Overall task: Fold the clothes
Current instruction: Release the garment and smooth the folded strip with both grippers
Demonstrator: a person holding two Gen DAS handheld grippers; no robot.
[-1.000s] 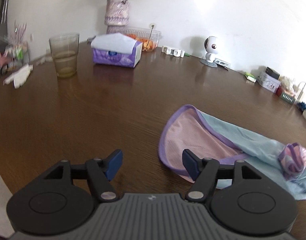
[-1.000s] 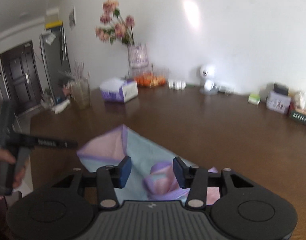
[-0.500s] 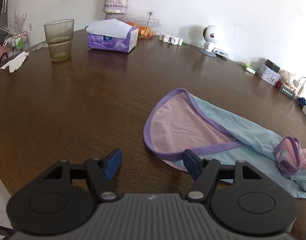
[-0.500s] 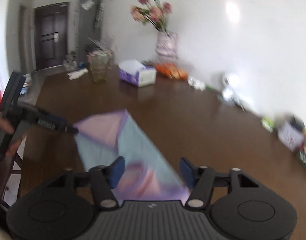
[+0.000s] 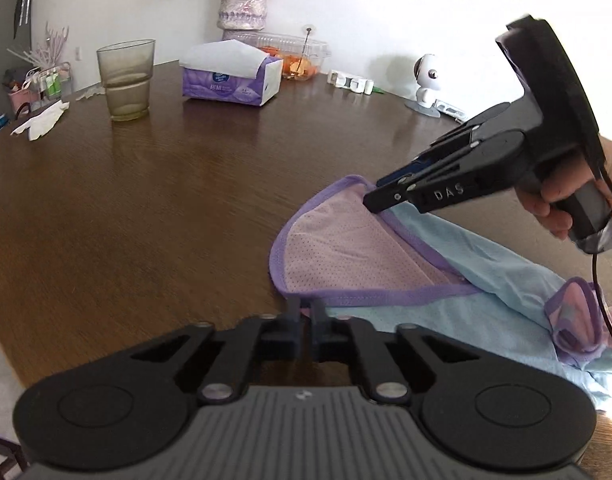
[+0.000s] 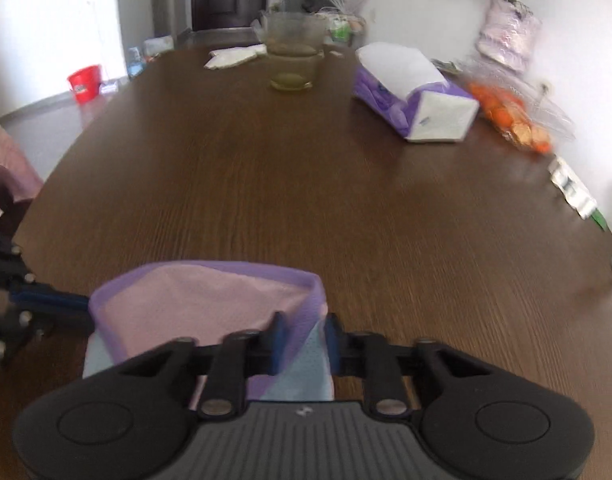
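The surface (image 5: 154, 208) carries the garment (image 5: 446, 292) at 4 o'clock in the left view, partly doubled over. Its purple hem is pinched by the left tool (image 5: 305, 312) at 6 o'clock and by the right tool (image 6: 302, 344) further along. Both corners are best carried level and taut. "DAS" is read on the right tool.
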